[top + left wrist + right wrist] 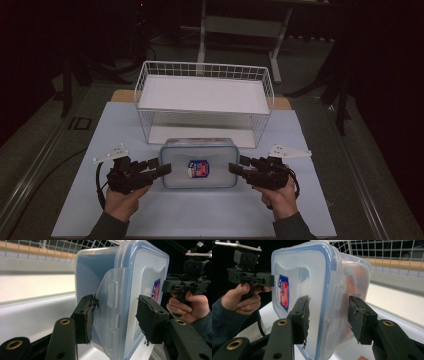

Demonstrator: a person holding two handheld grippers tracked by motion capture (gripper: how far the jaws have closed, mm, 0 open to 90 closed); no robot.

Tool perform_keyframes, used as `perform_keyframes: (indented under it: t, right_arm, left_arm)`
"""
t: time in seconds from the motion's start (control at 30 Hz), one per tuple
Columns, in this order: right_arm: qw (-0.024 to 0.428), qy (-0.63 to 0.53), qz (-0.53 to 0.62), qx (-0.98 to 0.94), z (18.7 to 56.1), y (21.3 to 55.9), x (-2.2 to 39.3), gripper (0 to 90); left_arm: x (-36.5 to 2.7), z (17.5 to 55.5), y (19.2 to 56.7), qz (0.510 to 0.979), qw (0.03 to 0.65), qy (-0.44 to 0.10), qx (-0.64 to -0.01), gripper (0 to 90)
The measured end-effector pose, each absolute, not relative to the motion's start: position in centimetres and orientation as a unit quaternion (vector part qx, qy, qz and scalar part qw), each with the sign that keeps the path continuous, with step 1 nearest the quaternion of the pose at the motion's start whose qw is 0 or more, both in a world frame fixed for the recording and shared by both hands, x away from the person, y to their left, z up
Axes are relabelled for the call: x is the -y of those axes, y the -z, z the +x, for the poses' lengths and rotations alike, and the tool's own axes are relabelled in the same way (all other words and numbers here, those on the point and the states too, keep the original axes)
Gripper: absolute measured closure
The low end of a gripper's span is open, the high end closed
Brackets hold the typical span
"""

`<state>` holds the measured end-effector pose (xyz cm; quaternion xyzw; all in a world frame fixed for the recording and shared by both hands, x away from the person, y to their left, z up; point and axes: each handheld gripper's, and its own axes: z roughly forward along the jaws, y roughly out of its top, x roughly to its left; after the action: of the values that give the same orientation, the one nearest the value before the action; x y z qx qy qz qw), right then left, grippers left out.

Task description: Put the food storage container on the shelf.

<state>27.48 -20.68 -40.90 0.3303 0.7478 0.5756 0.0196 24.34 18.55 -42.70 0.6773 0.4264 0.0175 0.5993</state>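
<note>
Two grippers, left and right, are sitting at the ends of one lidded plastic box, which lies between their fingers; one wire basket is standing beyond them.

Glossy clear plastic box (blue-rimmed)

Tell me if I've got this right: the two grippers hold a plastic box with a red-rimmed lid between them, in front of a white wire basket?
Nearly. The lid's rim is blue, not red, as both gripper views show. Otherwise yes: the left gripper and right gripper clamp the plastic box at opposite ends, in front of the white wire basket.
</note>
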Motion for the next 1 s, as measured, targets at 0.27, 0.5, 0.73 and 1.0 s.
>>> perform_keyframes:
  t: [0.27, 0.5, 0.73, 1.0]
  right_arm:
    - [0.040, -0.586, 0.321, -0.743, 27.9, 38.9, 20.9, 52.6]
    - [0.055, -0.592, 0.314, -0.740, 29.1, 37.5, 20.6, 52.6]
    - [0.071, -0.598, 0.302, -0.739, 30.1, 35.7, 20.5, 52.6]
    - [0.084, -0.616, 0.296, -0.725, 31.7, 34.0, 20.5, 52.6]
  left_arm:
    - [-18.4, 25.4, 40.9, 0.679, 0.611, -0.034, -0.406, 48.8]
    - [-18.7, 26.7, 40.0, 0.670, 0.623, -0.034, -0.403, 48.8]
    - [-18.8, 28.0, 38.0, 0.668, 0.631, -0.049, -0.391, 48.8]
    - [-18.9, 29.9, 35.2, 0.659, 0.646, -0.075, -0.377, 48.9]
